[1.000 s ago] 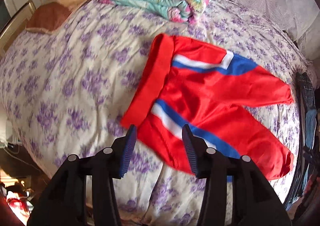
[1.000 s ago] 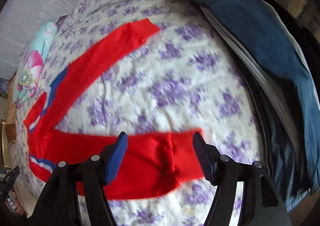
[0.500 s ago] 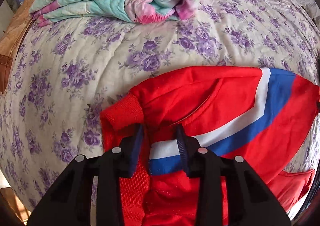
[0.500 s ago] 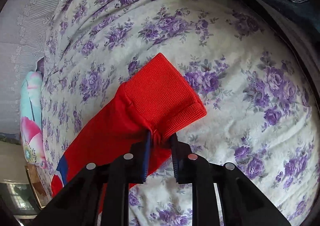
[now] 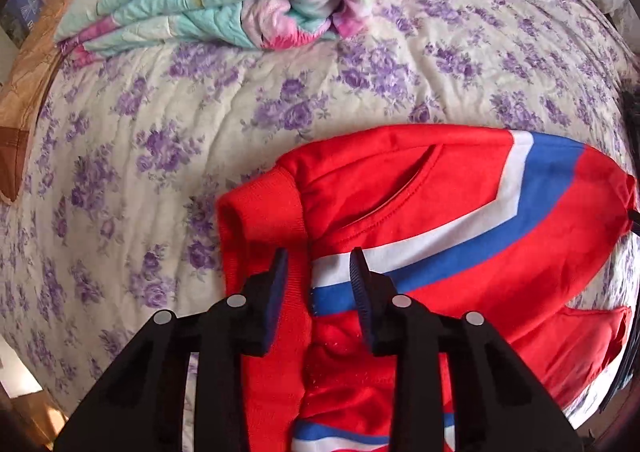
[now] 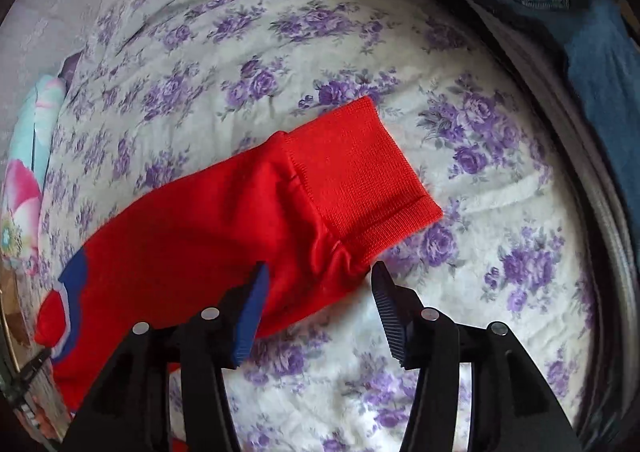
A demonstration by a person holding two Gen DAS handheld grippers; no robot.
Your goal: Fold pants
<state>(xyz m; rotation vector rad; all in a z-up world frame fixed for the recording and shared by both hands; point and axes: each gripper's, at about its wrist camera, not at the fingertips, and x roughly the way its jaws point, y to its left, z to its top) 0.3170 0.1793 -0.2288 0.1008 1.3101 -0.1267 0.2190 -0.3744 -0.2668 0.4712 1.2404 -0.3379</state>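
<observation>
Floral bedspread (image 5: 168, 140) under red pants (image 5: 460, 212), between both grippers' parted jaws.

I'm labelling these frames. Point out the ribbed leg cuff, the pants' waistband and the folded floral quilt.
ribbed leg cuff (image 6: 360, 176): right wrist view, middle of the ribbing.
waistband (image 5: 260, 212): left wrist view, its ribbed upper corner.
folded floral quilt (image 5: 224, 0): left wrist view, folded side.

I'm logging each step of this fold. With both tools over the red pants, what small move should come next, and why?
Probably lift both tools clear. The left tool stands open over the waistband, and the right tool is open beside the ribbed cuff. The red pants lie flat on the floral bedspread, one leg over the other.
</observation>
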